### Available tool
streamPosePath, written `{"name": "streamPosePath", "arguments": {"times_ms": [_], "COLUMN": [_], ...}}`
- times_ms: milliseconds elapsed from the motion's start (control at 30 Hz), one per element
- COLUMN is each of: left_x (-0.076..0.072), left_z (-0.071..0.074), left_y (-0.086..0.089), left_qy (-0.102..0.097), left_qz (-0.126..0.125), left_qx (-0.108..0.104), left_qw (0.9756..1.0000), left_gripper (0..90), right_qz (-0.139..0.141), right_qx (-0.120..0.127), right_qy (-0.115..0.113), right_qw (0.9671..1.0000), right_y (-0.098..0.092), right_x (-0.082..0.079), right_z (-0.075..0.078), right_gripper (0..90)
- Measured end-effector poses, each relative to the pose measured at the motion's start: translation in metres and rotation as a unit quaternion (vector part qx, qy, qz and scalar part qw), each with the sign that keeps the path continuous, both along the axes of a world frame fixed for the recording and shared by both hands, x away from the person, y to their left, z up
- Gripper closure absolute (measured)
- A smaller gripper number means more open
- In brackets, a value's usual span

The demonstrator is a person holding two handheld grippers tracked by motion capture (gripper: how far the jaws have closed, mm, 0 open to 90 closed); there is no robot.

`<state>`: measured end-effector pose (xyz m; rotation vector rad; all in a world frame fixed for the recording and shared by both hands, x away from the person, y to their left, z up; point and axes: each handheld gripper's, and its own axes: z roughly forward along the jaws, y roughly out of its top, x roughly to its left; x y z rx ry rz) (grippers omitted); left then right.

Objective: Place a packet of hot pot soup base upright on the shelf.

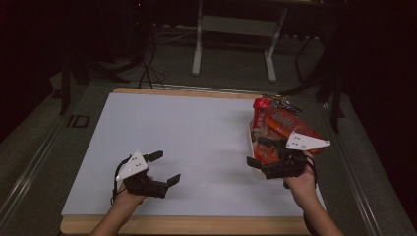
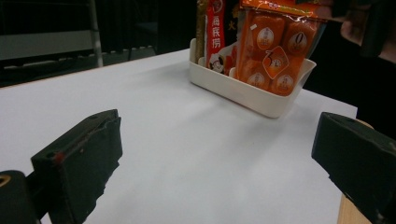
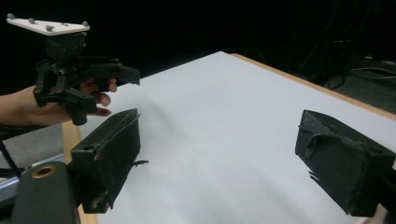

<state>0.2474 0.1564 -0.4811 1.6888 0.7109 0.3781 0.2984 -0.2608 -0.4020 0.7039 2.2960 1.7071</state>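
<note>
Glossy orange snack packets (image 1: 280,129) stand upright in a smooth white plastic tray (image 2: 261,100) at the right of the high view, near the counter's (image 1: 196,142) right edge. The right gripper (image 1: 264,153) hangs just beside them at lower right, jaws spread, pinching nothing. At lower left the left gripper (image 1: 163,168) hovers, jaws spread too. A broad matte white surface lies open between them.
</note>
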Motion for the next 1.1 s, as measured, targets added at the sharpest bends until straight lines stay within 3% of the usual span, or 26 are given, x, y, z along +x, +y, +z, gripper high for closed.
{"name": "streamPosePath", "arguments": {"times_ms": [633,767,1100], "left_x": [-0.004,-0.002,-0.004], "left_z": [-0.002,-0.002,-0.006], "left_y": [-0.002,-0.001,-0.004], "left_qy": [-0.002,-0.003,-0.003], "left_qz": [-0.011,-0.011,-0.019], "left_qx": [0.011,0.011,0.016], "left_qw": [0.9999,0.9999,0.9997], "left_gripper": [2.5,2.5,2.5], "right_qz": [0.007,-0.003,-0.005], "right_qx": [-0.018,-0.052,-0.038], "right_qy": [0.025,0.014,0.015], "right_qw": [0.9995,0.9986,0.9992], "right_y": [-0.016,-0.019,-0.022], "right_x": [-0.019,-0.027,-0.025], "right_z": [-0.044,-0.058,-0.06], "right_gripper": [13.8,13.8,13.9]}}
